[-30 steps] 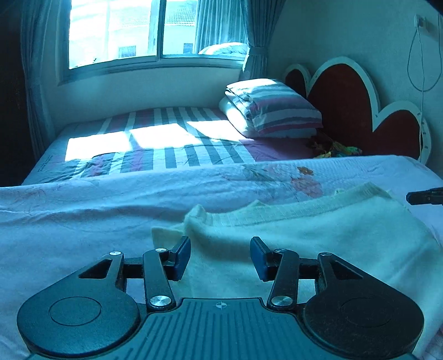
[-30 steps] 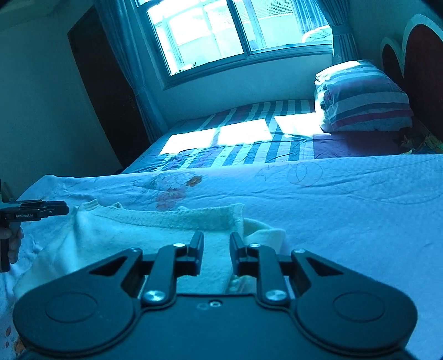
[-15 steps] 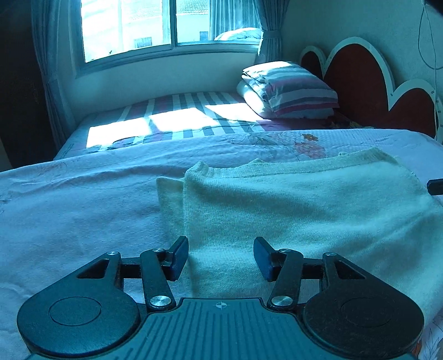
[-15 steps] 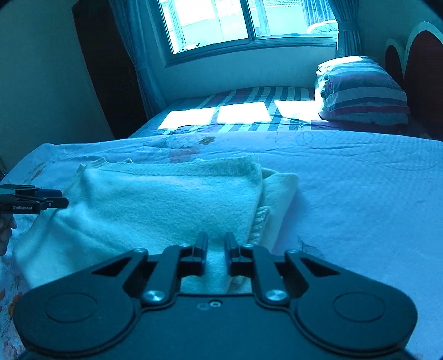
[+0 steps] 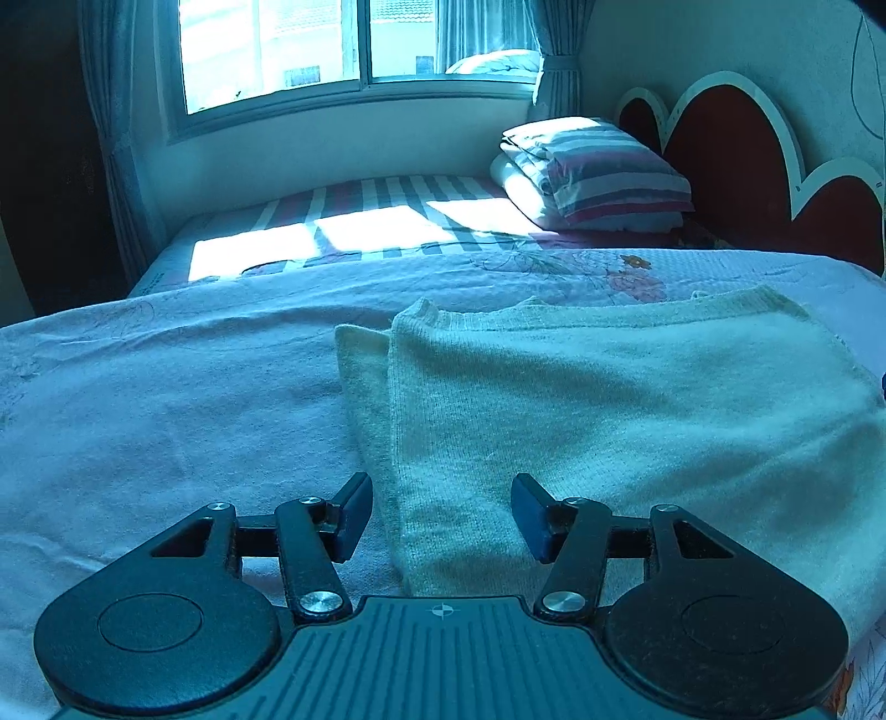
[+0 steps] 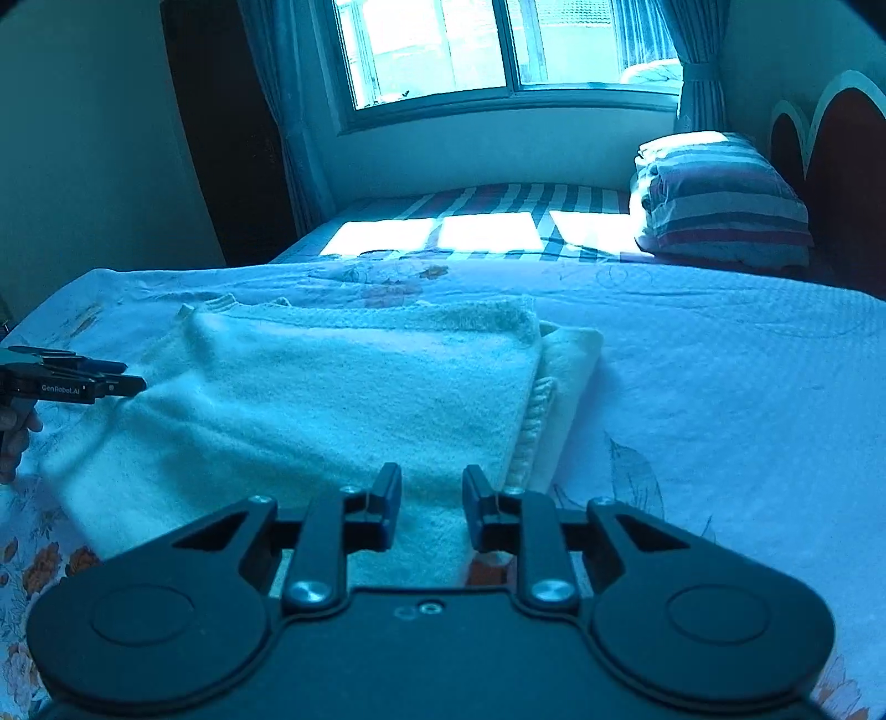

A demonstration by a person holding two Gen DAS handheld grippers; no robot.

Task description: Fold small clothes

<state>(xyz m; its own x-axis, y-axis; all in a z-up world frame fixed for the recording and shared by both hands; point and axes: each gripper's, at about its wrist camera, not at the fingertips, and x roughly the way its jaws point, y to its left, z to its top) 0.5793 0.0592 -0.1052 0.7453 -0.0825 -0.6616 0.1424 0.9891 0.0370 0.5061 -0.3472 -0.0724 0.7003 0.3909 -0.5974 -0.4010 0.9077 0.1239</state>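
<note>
Cream knit sweater (image 5: 609, 399) lies folded flat on the pale floral bedspread (image 5: 166, 399), toward the near edge of the bed. In the left wrist view its folded-under layer shows as a narrow strip along the sweater's left side, ribbed hem along the far edge.

Left gripper (image 5: 441, 512) has jaws spread wide, nothing between them. It hovers over the near left corner of the sweater, and the fold edge runs up through the gap. Contact with the cloth can't be judged.

Right gripper (image 6: 431, 507) has jaws parted, narrower gap than the left, holding nothing. It sits over the near right corner of the sweater (image 6: 332, 399), just inside the stacked layer edges. Touching or not is unclear.

In the right wrist view the left gripper (image 6: 124, 379) shows from the side at the far left edge of the sweater, with part of the person's hand (image 6: 14, 443) behind it. Its fingertips are close to the fabric, no grip visible.

Beyond the bedspread (image 6: 720, 387): striped sheet (image 5: 398, 205) with sun patches, striped pillows (image 5: 598, 177) stacked at the far right corner by the red scalloped headboard (image 5: 736, 166). Window (image 5: 354, 44) with curtains on the back wall.
</note>
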